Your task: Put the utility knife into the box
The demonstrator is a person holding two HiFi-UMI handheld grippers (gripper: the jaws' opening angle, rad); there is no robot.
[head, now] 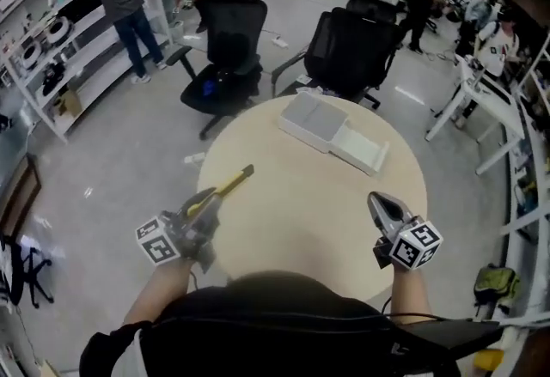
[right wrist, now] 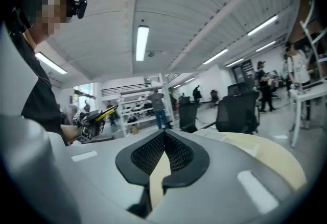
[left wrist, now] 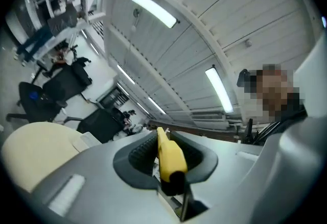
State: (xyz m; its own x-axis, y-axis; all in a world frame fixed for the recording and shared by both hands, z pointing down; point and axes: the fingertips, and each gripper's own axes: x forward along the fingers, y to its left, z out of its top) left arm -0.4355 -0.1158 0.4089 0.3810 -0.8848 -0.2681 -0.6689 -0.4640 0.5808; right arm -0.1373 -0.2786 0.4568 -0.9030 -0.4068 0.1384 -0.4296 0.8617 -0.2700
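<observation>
A yellow utility knife [head: 226, 185] with a black end is held in my left gripper [head: 203, 207], which is shut on it above the near left edge of the round beige table [head: 292, 212]. In the left gripper view the knife [left wrist: 168, 155] stands between the jaws and points up and away. The white box [head: 329, 130] lies open at the far side of the table, well ahead of both grippers. My right gripper [head: 381, 206] hovers over the near right of the table, shut with nothing in it; in its own view the jaw tips [right wrist: 163, 134] meet.
Two black office chairs [head: 230, 45] [head: 352, 45] stand just behind the table. Shelving [head: 51, 40] with a person at it lines the far left; white desks [head: 481, 100] and more people stand at the far right.
</observation>
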